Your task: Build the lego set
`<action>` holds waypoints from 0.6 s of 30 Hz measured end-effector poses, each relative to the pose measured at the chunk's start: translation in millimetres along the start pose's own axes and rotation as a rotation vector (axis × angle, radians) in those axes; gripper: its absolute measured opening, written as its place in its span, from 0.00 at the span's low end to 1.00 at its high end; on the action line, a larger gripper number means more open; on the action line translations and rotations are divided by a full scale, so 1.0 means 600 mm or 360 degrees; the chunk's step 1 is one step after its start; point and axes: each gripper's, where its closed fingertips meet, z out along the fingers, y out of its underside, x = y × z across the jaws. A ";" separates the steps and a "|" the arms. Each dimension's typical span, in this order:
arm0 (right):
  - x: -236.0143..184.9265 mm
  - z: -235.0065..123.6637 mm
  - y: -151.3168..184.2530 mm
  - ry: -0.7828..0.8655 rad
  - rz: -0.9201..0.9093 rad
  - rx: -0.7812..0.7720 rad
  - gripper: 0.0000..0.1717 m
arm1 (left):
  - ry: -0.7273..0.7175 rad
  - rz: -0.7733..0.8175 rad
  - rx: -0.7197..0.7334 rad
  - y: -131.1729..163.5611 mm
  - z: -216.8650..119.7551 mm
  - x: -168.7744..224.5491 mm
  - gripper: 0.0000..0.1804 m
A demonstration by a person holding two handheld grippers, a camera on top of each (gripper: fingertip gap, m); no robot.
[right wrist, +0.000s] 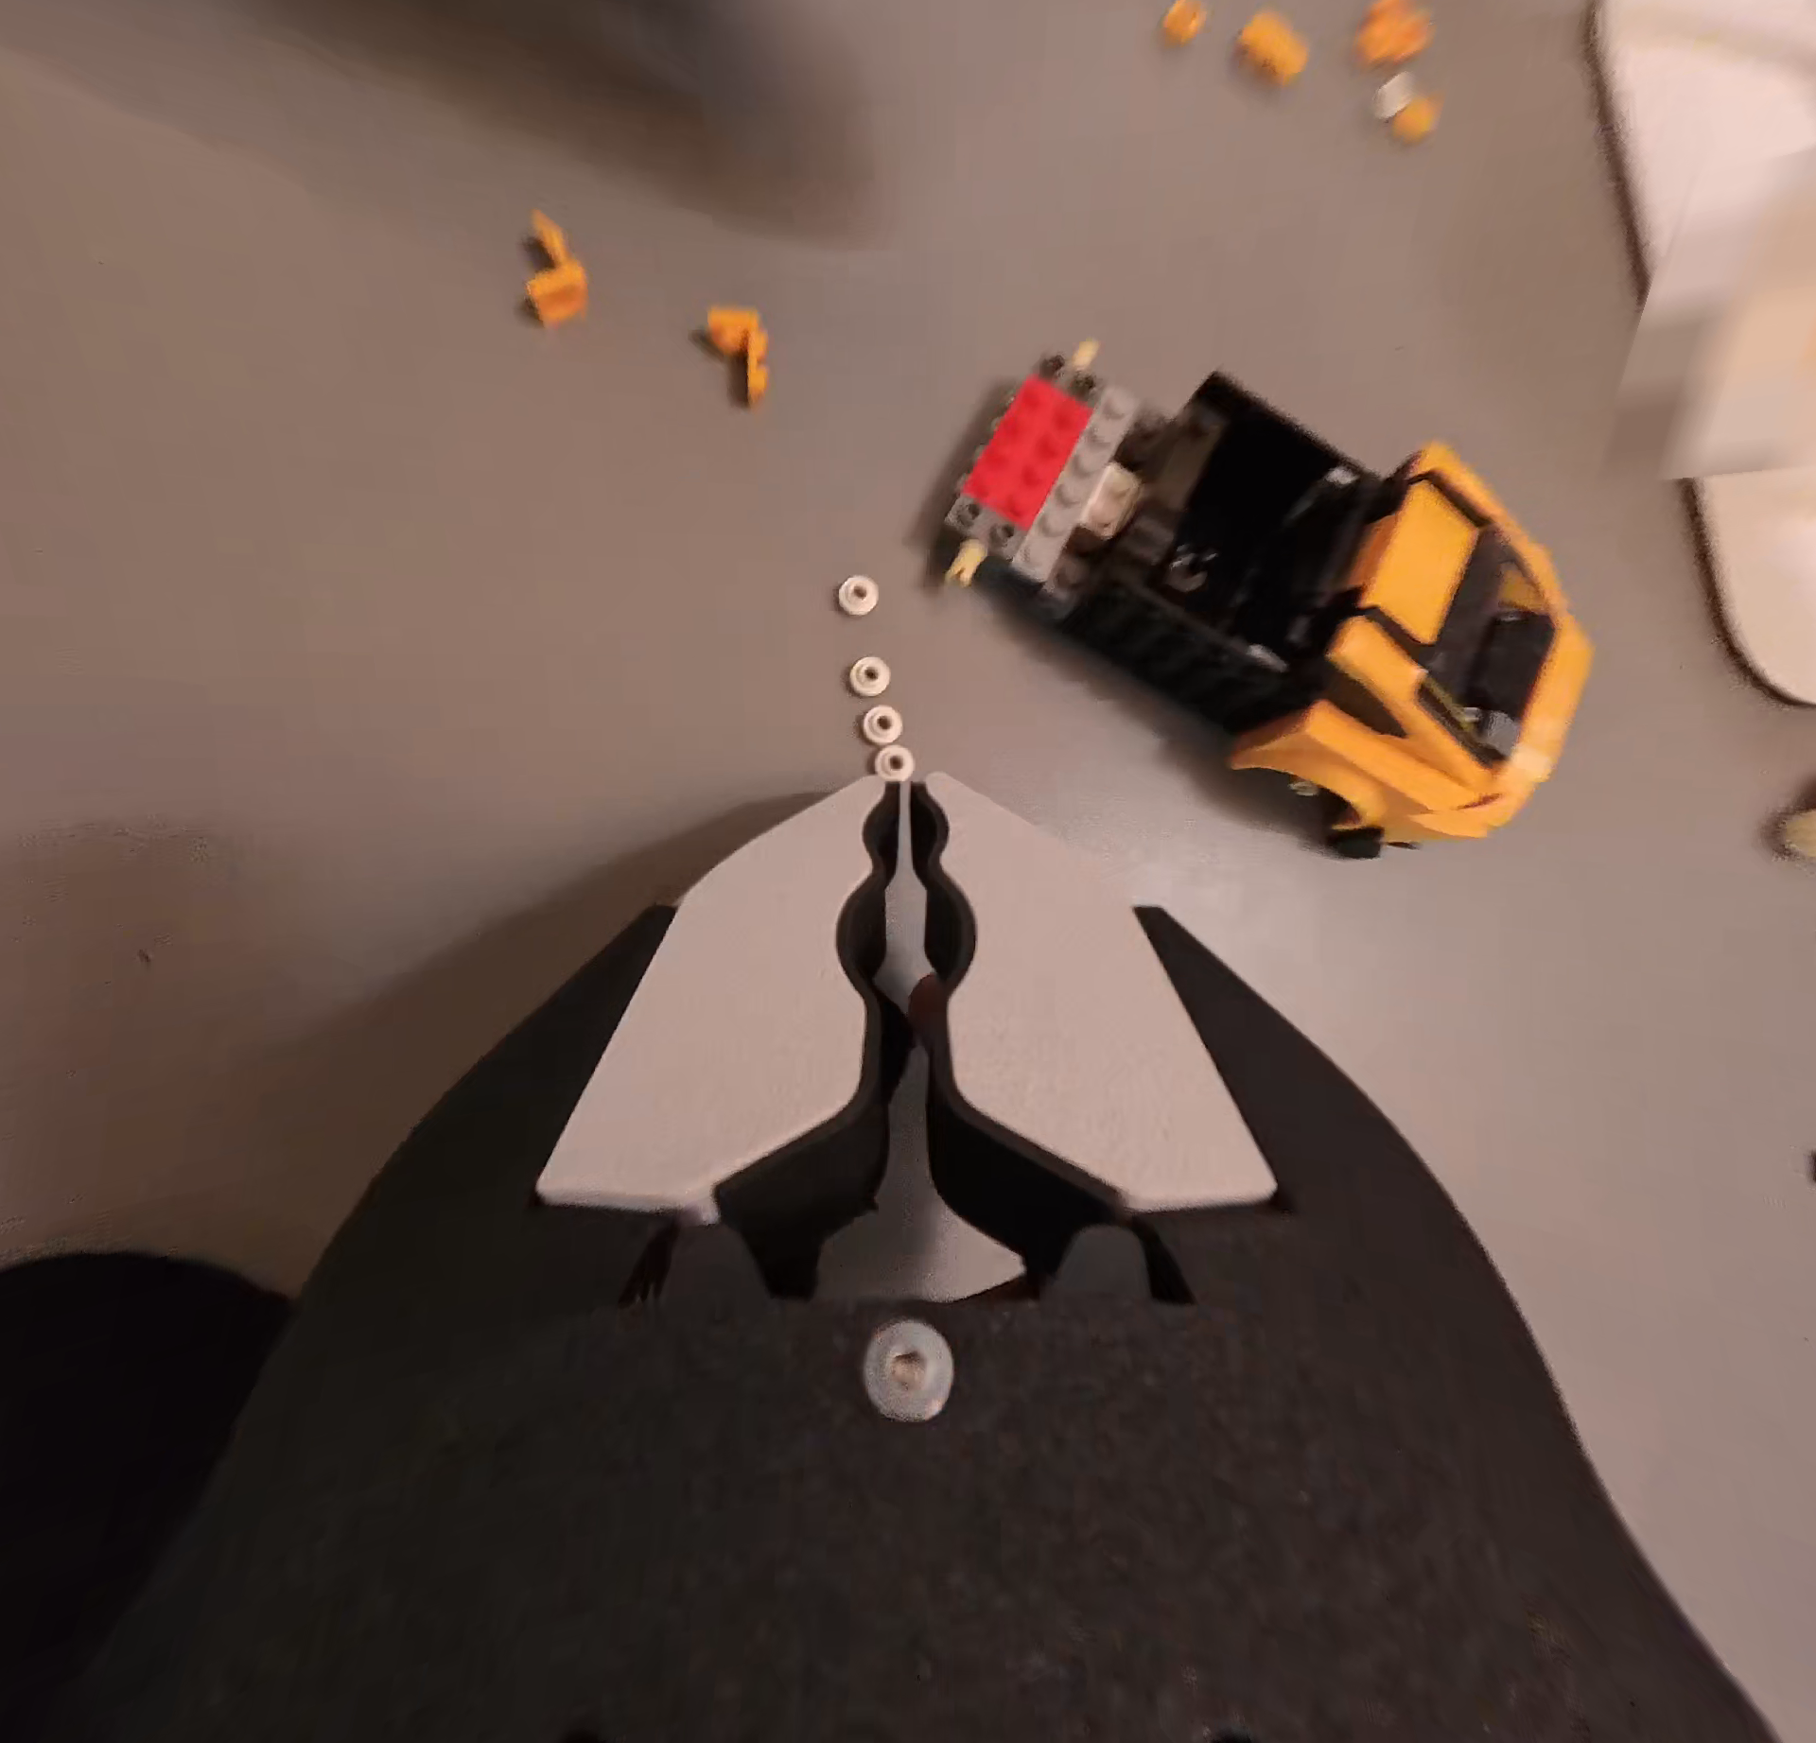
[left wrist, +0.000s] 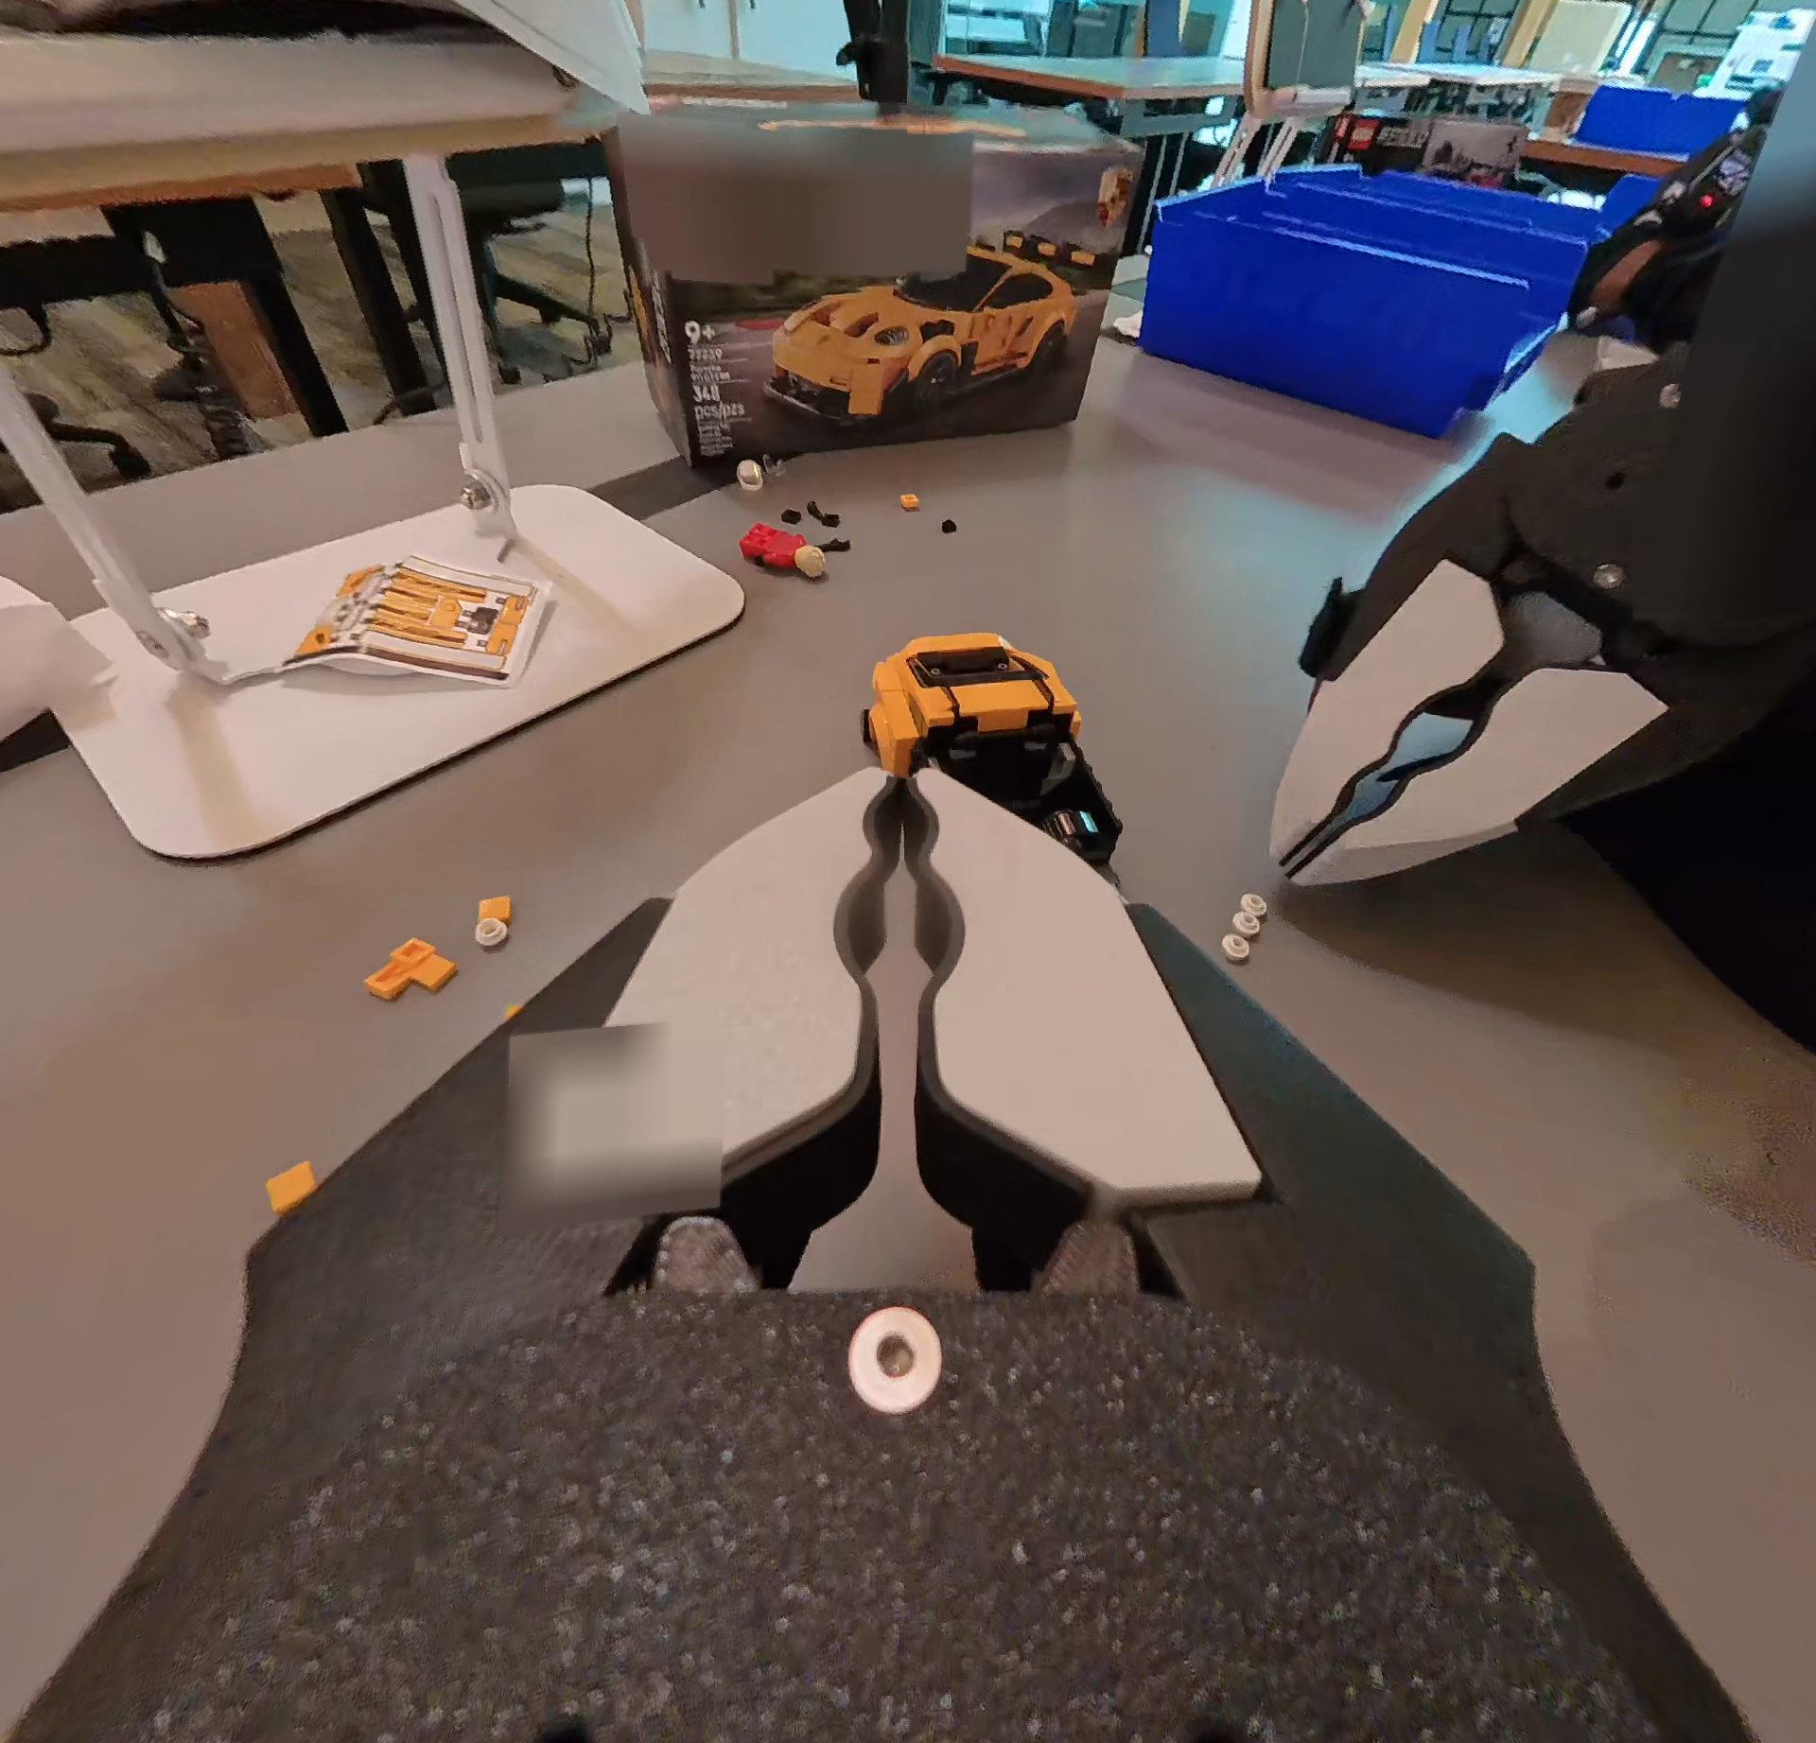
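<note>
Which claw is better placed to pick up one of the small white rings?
Probably the right claw: it is shut with its tips just short of the nearest white ring. The left claw is shut beside the toy car.

Left wrist view looks low across the table; right looks steeply down; both share the toy car.
</note>
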 end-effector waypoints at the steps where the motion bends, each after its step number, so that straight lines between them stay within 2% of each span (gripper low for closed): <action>1: -0.004 0.005 0.005 -0.0049 -0.0012 -0.0043 0.02 | 0.0010 -0.0003 -0.0031 0.006 0.003 0.002 0.00; 3: -0.005 0.013 0.005 -0.0098 -0.0018 -0.0076 0.04 | 0.0036 -0.0007 -0.0140 0.026 0.010 0.005 0.00; 5: -0.007 0.015 0.002 -0.0154 -0.0013 -0.0091 0.06 | 0.0092 -0.0008 -0.0257 0.048 0.019 0.014 0.08; 13: -0.007 0.024 0.003 -0.0267 -0.0042 -0.0151 0.05 | 0.0287 0.0135 -0.0588 0.105 0.046 0.034 0.25; 18: -0.010 0.023 0.005 -0.0305 -0.0043 -0.0148 0.04 | 0.0417 0.0252 -0.0740 0.131 0.055 0.040 0.28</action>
